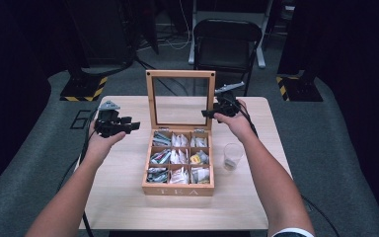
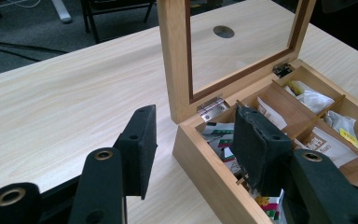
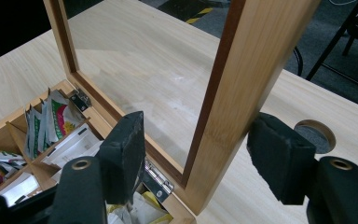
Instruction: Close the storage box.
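Pale wood tabletop (image 1: 123,197) carrying tea box (image 1: 177,189) at centre, glass-paned lid (image 1: 150,98) upright, nine compartments of tea sachets (image 1: 179,156). Clear cup (image 1: 232,156) just right of box. Right tongs (image 3: 196,154) straddling lid's side rail, parted, neither pad pressing on the wood. Left tongs (image 2: 193,140) parted, empty, at box's left rear corner.

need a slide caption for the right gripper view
Right gripper with open fingers either side of the upright lid frame of a wooden tea box full of tea bags.
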### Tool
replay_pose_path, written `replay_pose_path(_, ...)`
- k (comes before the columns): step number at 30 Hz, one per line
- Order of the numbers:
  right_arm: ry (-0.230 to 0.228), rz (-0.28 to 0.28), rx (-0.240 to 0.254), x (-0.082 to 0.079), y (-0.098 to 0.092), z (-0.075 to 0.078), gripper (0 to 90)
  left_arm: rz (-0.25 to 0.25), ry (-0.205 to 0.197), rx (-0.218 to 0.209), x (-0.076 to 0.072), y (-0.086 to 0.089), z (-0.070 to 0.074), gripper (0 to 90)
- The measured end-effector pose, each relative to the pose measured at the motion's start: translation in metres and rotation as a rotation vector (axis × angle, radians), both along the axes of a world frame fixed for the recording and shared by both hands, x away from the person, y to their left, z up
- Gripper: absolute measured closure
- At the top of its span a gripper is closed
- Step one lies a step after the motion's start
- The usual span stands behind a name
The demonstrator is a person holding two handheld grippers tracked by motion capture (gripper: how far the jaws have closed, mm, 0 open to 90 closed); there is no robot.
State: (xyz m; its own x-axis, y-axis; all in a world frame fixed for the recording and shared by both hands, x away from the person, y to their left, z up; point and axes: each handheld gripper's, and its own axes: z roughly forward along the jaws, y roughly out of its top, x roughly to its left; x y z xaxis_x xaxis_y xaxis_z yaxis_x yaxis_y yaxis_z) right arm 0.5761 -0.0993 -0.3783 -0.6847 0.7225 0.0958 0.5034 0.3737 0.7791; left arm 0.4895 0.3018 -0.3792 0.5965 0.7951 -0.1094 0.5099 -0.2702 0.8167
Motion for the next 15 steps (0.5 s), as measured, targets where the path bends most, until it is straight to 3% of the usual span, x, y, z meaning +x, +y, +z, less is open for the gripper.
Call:
replay_pose_path(7, 0.013, -0.010, -0.001, 0.0008, 0.0013, 0.0022, 38.4, 0.003, -0.001, 0.000, -0.0013, 0.0031, -0.0002, 50.0)
replay_pose_path(15, 0.015, -0.012, -0.002, -0.0040, -0.0024, 0.0063, 47.1, 0.005, -0.004, -0.001, -0.0007, 0.0015, 0.0008, 49.9)
